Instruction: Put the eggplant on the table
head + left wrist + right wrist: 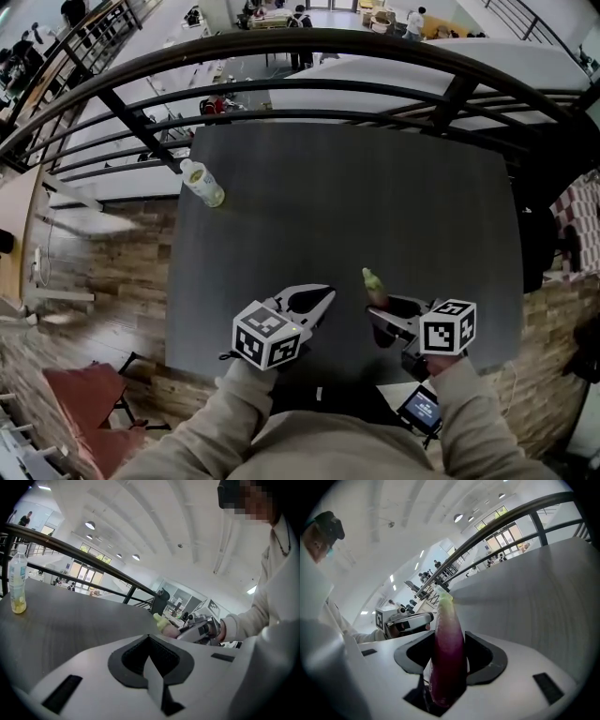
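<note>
A purple eggplant (379, 298) with a pale green tip sticks up and forward out of my right gripper (383, 314), which is shut on it just above the near right part of the dark table (356, 187). In the right gripper view the eggplant (447, 644) stands between the two dark pads, tip pointing away. My left gripper (327, 296) hovers beside it to the left, jaws shut with nothing in them. From the left gripper view the pads (161, 656) meet, and the eggplant's tip (161, 622) shows at the right.
A clear plastic bottle (202, 183) with yellowish liquid lies near the table's far left corner; it also appears in the left gripper view (18, 583). A dark curved railing (309, 52) runs past the far edge. A small screen (420, 407) sits near the body.
</note>
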Motion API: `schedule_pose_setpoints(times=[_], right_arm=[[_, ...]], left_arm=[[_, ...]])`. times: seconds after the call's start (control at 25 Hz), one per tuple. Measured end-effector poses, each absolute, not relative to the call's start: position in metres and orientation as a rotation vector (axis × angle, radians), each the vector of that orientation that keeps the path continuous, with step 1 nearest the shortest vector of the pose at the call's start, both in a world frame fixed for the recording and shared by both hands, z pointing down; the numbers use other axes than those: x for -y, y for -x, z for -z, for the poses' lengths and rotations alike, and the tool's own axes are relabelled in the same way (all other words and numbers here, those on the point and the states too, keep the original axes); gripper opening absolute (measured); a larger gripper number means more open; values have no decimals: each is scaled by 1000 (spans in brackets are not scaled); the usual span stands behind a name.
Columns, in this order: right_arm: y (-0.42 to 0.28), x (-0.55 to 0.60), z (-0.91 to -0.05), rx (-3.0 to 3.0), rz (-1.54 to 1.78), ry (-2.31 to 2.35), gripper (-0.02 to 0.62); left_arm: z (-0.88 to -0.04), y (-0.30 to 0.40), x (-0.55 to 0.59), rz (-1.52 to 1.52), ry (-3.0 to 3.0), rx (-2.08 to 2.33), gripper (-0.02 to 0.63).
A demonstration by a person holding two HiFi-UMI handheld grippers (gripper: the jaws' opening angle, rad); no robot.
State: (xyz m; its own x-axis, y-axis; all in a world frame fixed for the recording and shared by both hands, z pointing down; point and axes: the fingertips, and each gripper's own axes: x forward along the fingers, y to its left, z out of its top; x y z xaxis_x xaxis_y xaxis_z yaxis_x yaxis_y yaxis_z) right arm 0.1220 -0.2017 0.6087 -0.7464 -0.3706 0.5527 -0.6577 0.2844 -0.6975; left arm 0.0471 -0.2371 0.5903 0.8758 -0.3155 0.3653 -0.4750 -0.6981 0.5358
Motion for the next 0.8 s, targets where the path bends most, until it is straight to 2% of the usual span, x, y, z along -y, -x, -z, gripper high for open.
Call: schedule_pose_setpoints(times=[0.32,0.8], right_arm=[[-149,198,-623,2230,-1456,-897,207],[-148,180,-663,2153,-1504,-925,207]], left_arm=[[-605,-61,234,-361,-2381,543,6],[-634,-72,223,-393,-2346,495,6]])
